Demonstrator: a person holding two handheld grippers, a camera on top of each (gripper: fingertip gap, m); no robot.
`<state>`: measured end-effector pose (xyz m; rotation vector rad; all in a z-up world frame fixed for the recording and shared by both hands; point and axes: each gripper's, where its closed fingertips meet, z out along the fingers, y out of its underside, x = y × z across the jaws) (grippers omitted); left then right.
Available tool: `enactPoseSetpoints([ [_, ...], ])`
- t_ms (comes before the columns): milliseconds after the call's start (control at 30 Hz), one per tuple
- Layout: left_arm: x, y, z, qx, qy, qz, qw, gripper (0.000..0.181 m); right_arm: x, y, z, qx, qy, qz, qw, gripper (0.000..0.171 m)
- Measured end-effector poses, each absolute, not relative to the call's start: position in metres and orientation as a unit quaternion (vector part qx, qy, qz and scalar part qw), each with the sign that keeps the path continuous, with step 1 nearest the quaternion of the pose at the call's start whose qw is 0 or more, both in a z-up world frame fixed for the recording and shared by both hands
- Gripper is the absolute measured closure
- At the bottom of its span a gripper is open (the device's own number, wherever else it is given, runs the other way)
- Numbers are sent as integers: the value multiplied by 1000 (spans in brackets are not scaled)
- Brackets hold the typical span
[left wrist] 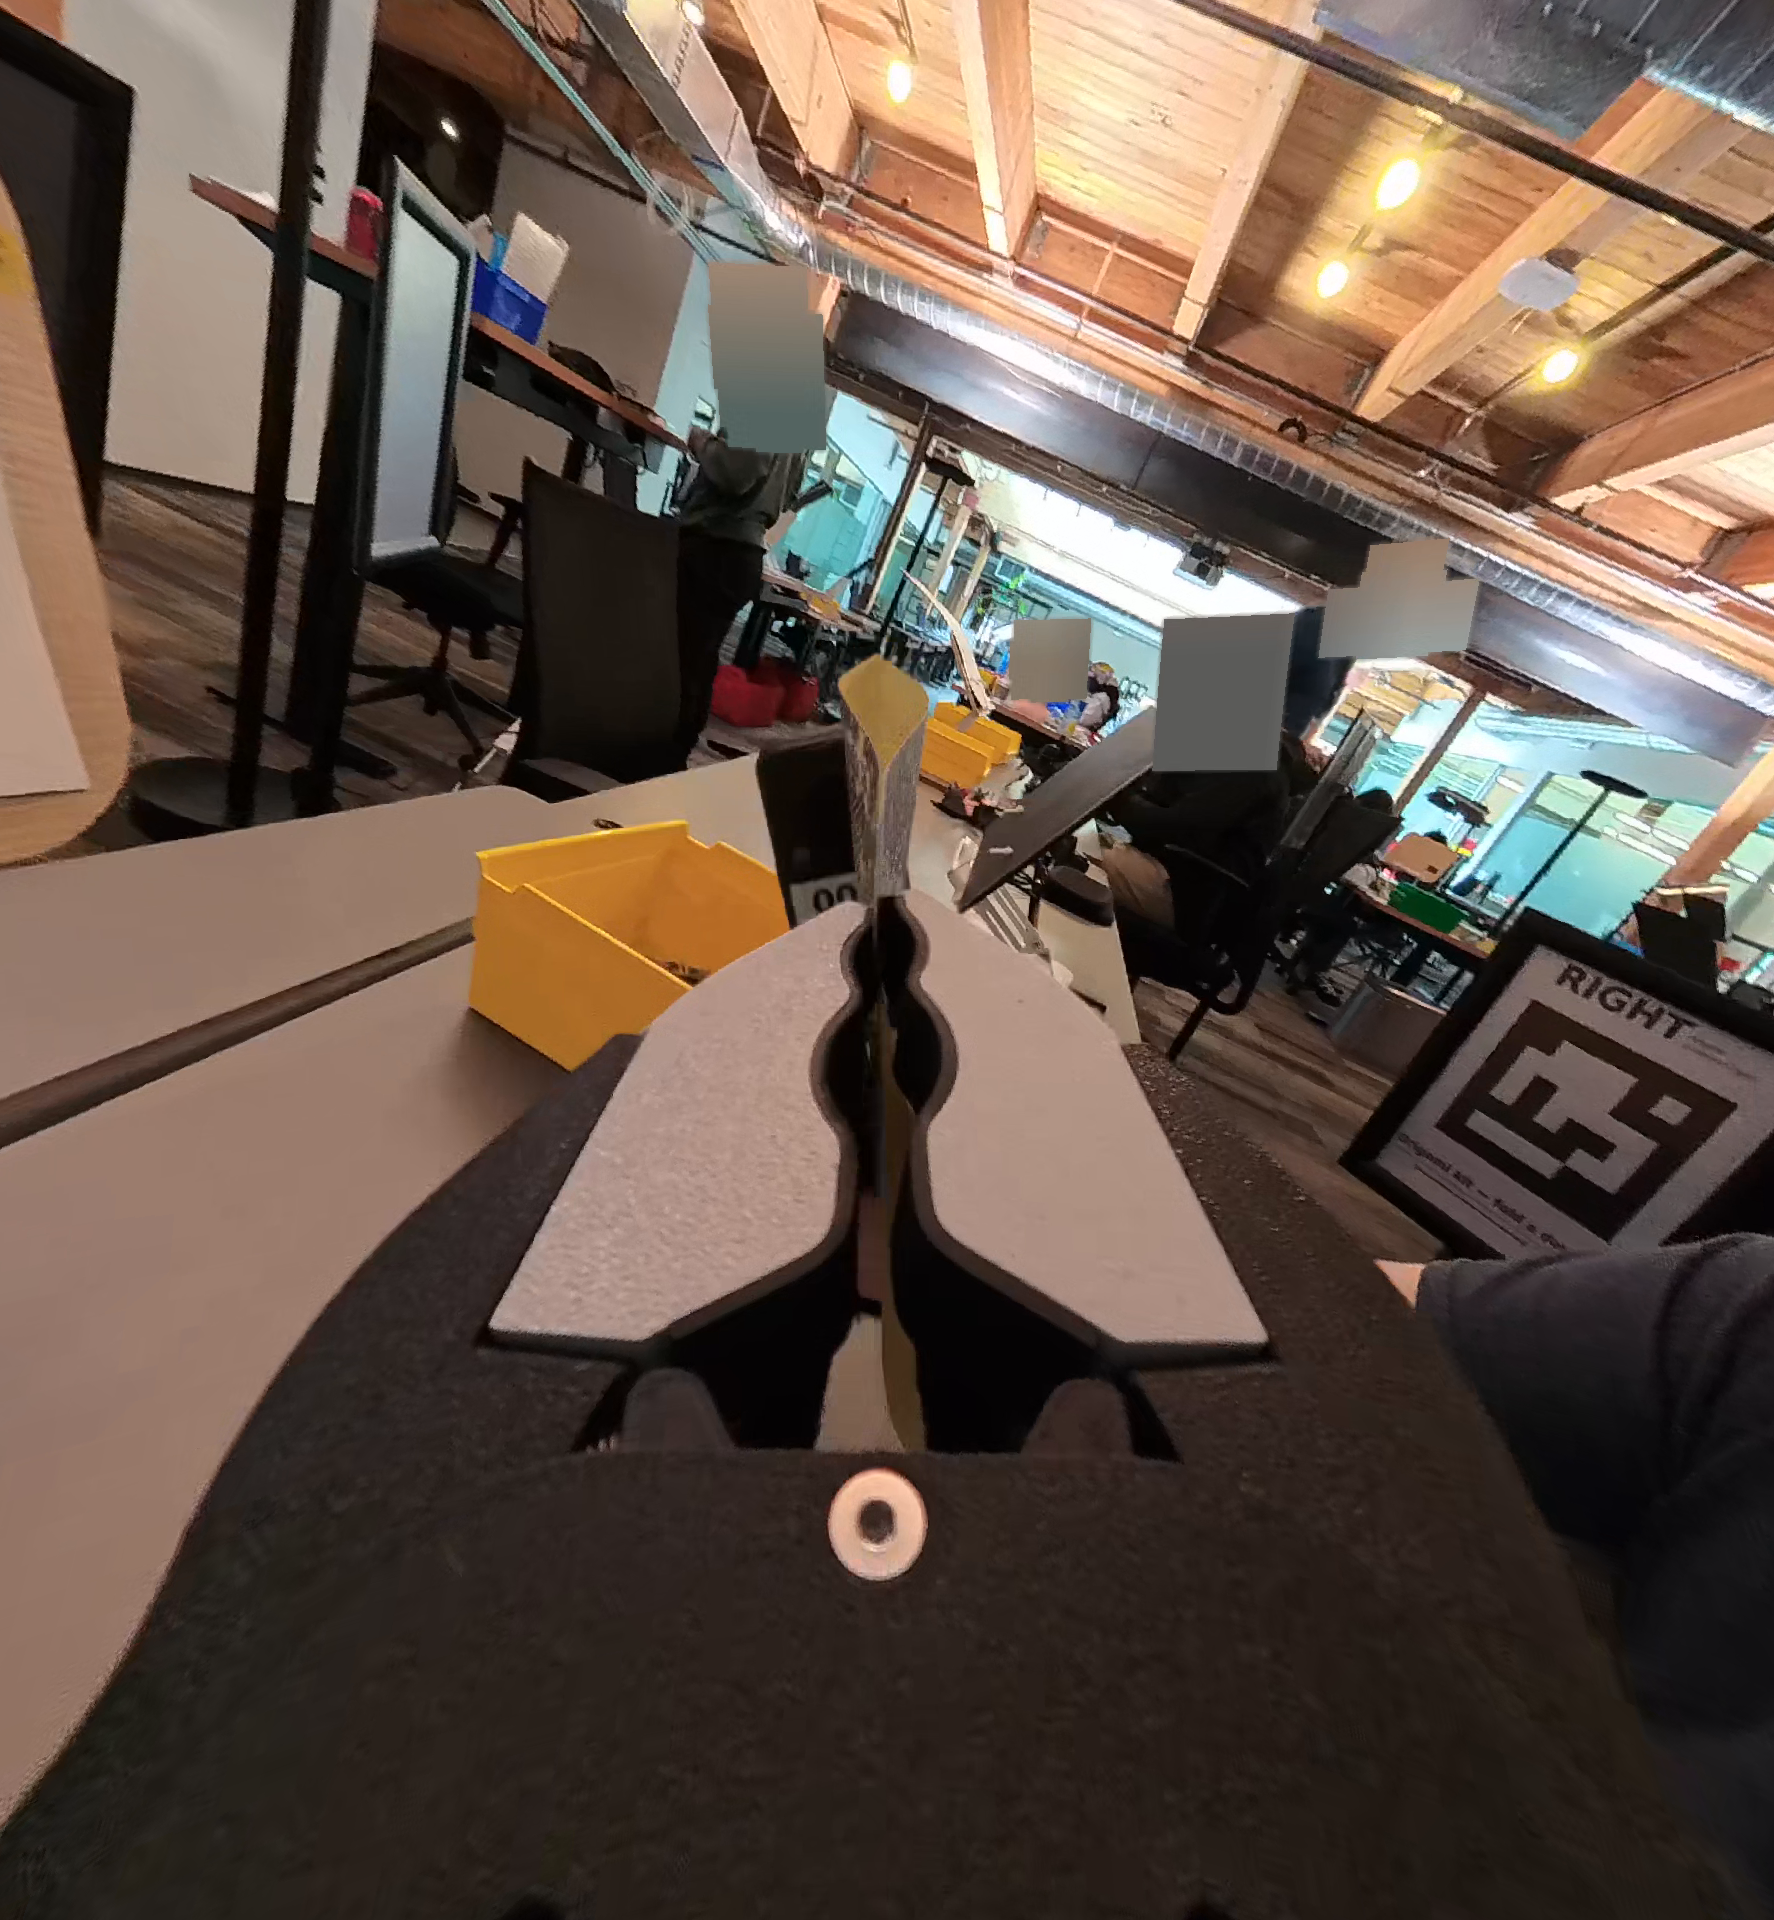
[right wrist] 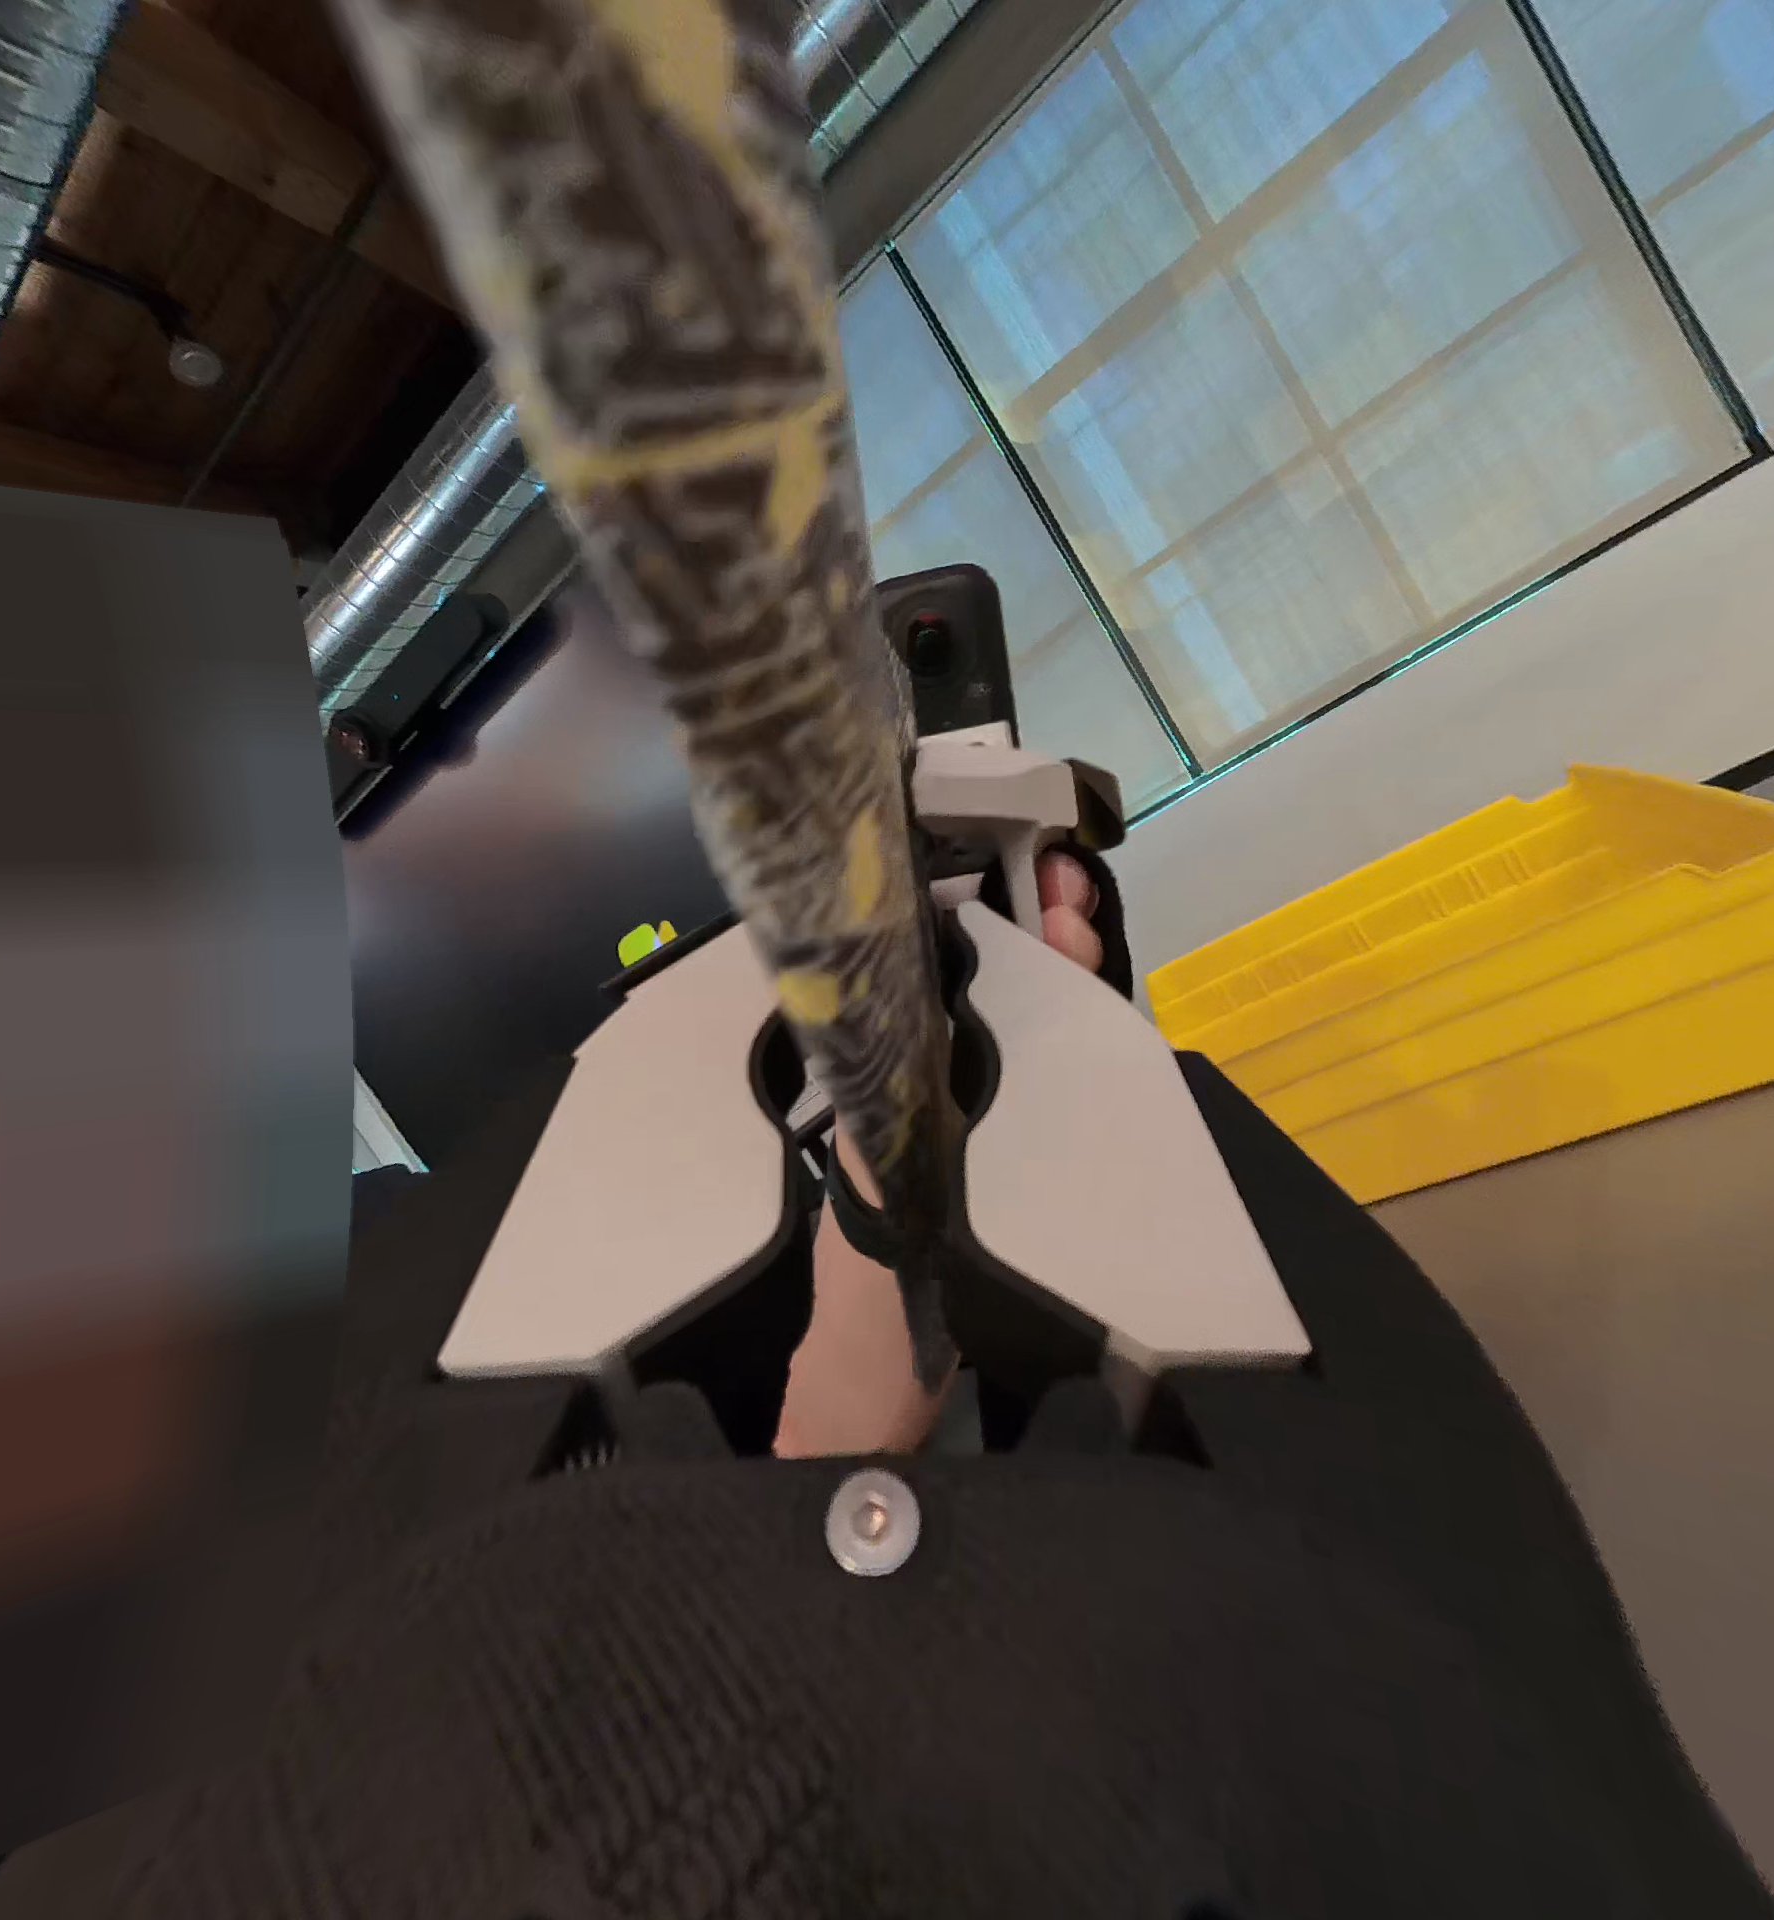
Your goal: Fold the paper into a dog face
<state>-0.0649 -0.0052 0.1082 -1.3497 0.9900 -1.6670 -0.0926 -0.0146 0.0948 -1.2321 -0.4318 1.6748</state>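
The paper (left wrist: 883, 790) is folded, with a dark patterned side and a plain yellow side. It stands edge-on and sticks up past the tips of my left gripper (left wrist: 885, 914), which is shut on it above the grey table (left wrist: 135, 1195). In the right wrist view the same paper (right wrist: 758, 623) runs up and away from my right gripper (right wrist: 940, 997), which is shut on its lower edge. Both grippers hold the paper in the air. The left gripper's handle and camera (right wrist: 950, 665) show just behind the paper, held by a hand (right wrist: 1070, 914).
A yellow bin (left wrist: 613, 935) stands on the table just beyond my left gripper; it also shows at the right of the right wrist view (right wrist: 1506, 987). A framed marker card (left wrist: 1589, 1101) stands at the right. A dark sleeve (left wrist: 1641, 1455) crosses the right edge. Chairs and desks stand farther off. The grippers are tip to tip, or close to it.
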Motion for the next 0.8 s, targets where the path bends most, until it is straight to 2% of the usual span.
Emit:
enactPoseSetpoints([
  [133, -60, -7, 106, -528, 387, -651, 384, 181, -90, -10, 90, -518, -159, 687, 485, 169],
  [800, -68, 3, 111, -533, 375, -635, 415, 181, -100, -13, 86, -484, -140, 739, 448, 169],
])
